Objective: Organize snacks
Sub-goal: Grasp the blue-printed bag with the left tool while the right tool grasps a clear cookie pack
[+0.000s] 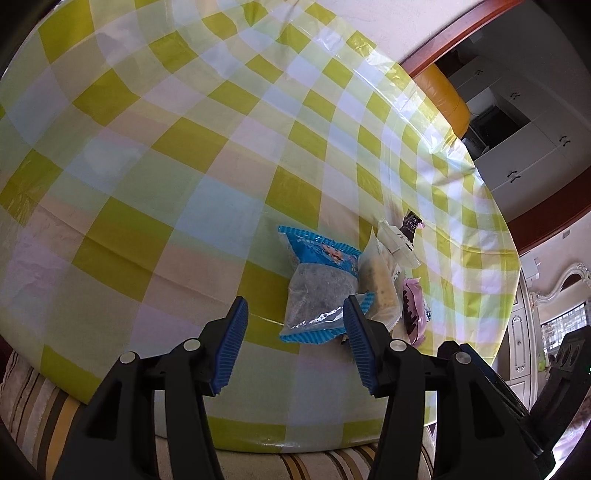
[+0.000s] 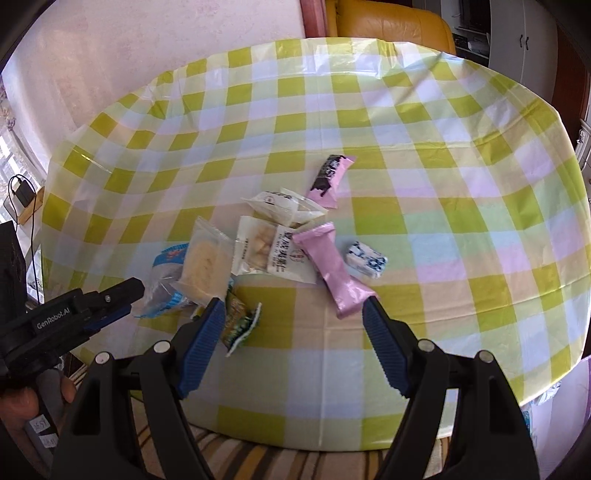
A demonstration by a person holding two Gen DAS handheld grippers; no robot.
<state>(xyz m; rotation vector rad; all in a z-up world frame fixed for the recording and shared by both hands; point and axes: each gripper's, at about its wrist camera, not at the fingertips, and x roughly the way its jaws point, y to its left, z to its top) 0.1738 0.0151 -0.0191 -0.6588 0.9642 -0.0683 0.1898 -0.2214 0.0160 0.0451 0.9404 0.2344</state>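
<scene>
Several snack packets lie bunched on the checked tablecloth (image 2: 424,206). In the right wrist view they are a blue-striped packet (image 2: 166,273), a clear cake packet (image 2: 205,266), a white cracker packet (image 2: 273,251), a pink bar (image 2: 332,266), a pink-and-black bar (image 2: 330,177), a small blue-white sweet (image 2: 365,258) and a green packet (image 2: 238,325). My right gripper (image 2: 295,317) hangs open above the near side of the pile, the green packet beside its left finger. My left gripper (image 1: 295,332) is open just short of the blue-striped packet (image 1: 317,288); its right finger overlaps the packet's corner and neither pad presses on it.
A yellow chair (image 2: 391,22) stands at the table's far edge. A striped cushion (image 2: 258,458) runs under the near edge. A black charger with a cable (image 2: 22,195) sits on a ledge at left. A hand (image 2: 22,402) holds the left gripper (image 2: 131,295). White cabinets (image 1: 524,122) stand beyond.
</scene>
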